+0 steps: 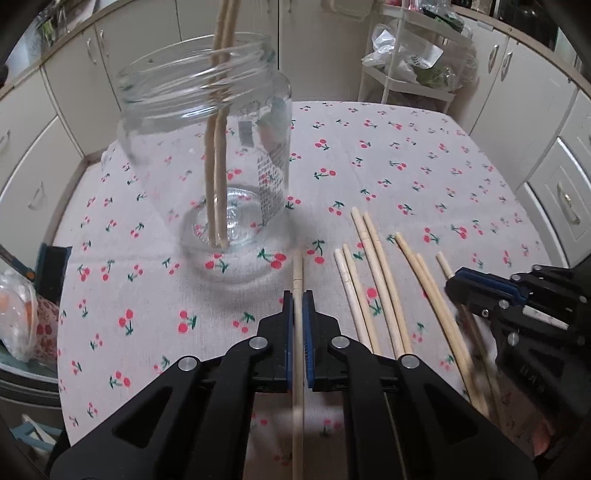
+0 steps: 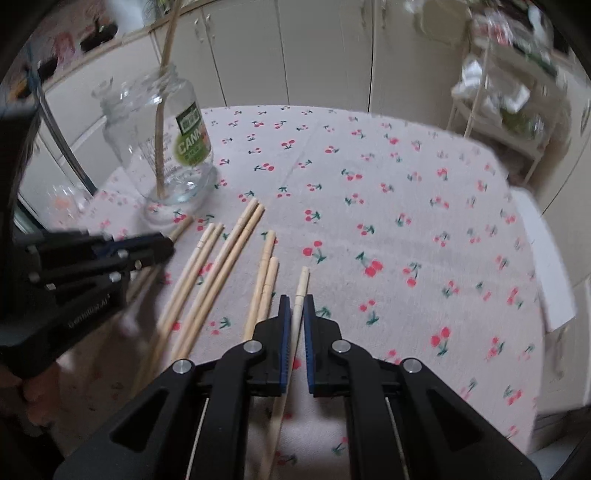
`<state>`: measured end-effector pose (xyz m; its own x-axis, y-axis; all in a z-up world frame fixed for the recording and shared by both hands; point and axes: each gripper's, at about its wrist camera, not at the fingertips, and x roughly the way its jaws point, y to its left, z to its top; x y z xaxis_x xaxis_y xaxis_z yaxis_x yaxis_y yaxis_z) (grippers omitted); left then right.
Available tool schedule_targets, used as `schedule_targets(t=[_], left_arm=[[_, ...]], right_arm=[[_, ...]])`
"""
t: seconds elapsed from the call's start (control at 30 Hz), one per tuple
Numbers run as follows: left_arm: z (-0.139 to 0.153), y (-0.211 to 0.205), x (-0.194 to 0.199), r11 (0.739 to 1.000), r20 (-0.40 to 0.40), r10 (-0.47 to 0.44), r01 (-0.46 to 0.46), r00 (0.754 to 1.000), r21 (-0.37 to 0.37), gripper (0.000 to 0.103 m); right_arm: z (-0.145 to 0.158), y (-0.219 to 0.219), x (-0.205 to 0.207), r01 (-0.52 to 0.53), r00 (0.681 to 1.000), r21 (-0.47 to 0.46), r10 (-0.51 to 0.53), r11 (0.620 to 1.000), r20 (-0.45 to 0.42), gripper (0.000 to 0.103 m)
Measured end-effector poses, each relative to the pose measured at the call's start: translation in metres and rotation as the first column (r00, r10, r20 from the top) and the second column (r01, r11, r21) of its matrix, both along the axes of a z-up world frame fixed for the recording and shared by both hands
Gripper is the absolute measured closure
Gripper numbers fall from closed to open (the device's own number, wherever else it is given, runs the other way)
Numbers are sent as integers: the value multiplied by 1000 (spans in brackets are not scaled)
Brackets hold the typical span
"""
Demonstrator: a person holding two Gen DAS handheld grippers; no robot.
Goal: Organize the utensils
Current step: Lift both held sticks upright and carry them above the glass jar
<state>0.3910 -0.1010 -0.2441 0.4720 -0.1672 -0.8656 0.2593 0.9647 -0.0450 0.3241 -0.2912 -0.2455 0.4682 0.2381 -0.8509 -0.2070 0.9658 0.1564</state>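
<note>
Broadly, a round table under a pale cloth printed with red cherries (image 1: 388,155) fills both views, with cream cupboard doors (image 1: 236,18) behind it and a white wire rack of bags (image 1: 410,66) at its far side.

On the cloth stands a tall clear glass jar with a green label (image 2: 162,147), upright and open at the top. Two pale wooden chopsticks (image 1: 218,147) stand inside it, close together, their lower ends on the jar's base and their upper ends rising past the rim.

Near the jar, on its right in the left wrist view, loose pale wooden chopsticks (image 1: 373,273) lie on the cloth in pairs, fanned slightly apart.

The left gripper (image 1: 297,295), black with blue pads, is pressed together on a single wooden chopstick (image 1: 297,266), which runs between its pads and pokes out ahead toward the jar's base. Whether that stick's far end touches the cloth cannot be told.

The right gripper (image 2: 297,299), of the same make, pinches another single pale chopstick (image 2: 301,284) at the right edge of the loose group; its notched end sticks out just past the fingertips. The two grippers are well apart, with the loose pairs between them.
</note>
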Motion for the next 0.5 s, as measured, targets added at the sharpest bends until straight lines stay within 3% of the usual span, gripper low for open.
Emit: schedule_targets(t=[0.13, 0.23, 0.4, 0.5], left_arm=[[3, 10, -7, 1000, -9, -12, 12, 1000, -14, 98], [2, 14, -5, 1000, -10, -8, 8, 1000, -10, 97], [0, 14, 3, 1000, -8, 9, -9, 1000, -5, 96], [-4, 10, 7, 1000, -10, 10, -10, 1000, 2, 96]], right_arm=[[0, 2, -1, -12, 1000, -13, 11, 1000, -18, 94], [1, 9, -2, -29, 1000, -55, 29, 998, -1, 78], [-2, 13, -2, -44, 999, -88, 45, 995, 12, 79], [-3, 15, -4, -52, 998, -117, 55, 992, 27, 85]])
